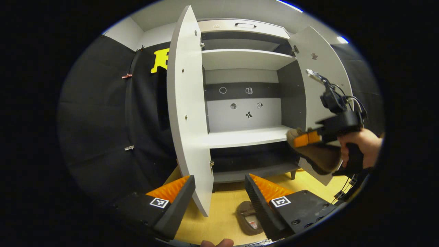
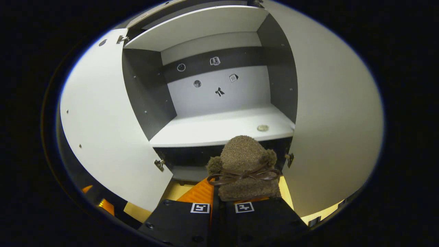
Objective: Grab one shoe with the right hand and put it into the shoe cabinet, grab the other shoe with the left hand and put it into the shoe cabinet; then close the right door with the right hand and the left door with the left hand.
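Left gripper view: left gripper (image 1: 219, 192) hangs open before the shoe cabinet (image 1: 245, 139); second shoe (image 1: 249, 218) lies on the floor just below its fingers.

Right gripper view: right gripper (image 2: 224, 202) clamps a fuzzy shoe (image 2: 245, 166), toe pointing toward the cabinet's middle shelf (image 2: 219, 130) just ahead.

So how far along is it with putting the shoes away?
Nothing is stored yet. The right gripper holds one brown shoe before the open cabinet's shelf. The other shoe lies on the floor under the open left gripper. Both doors are open.

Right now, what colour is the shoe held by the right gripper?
Brown, fuzzy, with a darker brown bow; the shoe shows best in the right gripper view.
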### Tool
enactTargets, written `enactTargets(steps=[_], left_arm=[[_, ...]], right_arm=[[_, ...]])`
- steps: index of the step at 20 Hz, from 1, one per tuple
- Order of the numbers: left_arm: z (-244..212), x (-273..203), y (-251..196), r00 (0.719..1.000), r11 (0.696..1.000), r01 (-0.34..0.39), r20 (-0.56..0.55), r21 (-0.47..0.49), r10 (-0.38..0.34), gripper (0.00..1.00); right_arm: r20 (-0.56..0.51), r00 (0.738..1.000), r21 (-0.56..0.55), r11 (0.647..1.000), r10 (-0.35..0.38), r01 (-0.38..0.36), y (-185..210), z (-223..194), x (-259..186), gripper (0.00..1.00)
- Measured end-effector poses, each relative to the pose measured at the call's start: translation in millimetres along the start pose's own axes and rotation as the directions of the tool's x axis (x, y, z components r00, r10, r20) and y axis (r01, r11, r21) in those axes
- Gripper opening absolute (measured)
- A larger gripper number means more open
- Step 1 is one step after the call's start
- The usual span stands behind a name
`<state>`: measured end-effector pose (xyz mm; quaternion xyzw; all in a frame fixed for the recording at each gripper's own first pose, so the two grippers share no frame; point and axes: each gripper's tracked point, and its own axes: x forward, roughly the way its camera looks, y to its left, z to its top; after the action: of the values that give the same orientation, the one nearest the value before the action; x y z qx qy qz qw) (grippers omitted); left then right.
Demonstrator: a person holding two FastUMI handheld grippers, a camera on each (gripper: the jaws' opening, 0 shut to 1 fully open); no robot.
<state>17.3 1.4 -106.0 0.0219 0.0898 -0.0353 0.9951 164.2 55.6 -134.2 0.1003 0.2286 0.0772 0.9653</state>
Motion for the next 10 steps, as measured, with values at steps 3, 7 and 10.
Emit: enactTargets(steps=[3, 7, 10], left_arm=[[3, 3, -9, 1.000, 1.000, 0.019, 0.009, -0.012, -0.019, 0.92], [5, 6, -15, 1.000, 1.000, 0.027, 0.016, -0.015, -0.027, 0.92], [4, 8, -14, 1.000, 1.000, 0.022, 0.010, -0.021, -0.021, 0.92]], right_arm=[[0.020, 1.000, -0.011, 1.000, 0.002, -0.002, 4, 42, 21, 0.12], [0.015, 1.000, 0.023, 1.000, 0.017, -0.017, 8, 76, 66, 0.12], [0.004, 1.000, 0.027, 1.000, 0.015, -0.015, 6, 93, 102, 0.12]])
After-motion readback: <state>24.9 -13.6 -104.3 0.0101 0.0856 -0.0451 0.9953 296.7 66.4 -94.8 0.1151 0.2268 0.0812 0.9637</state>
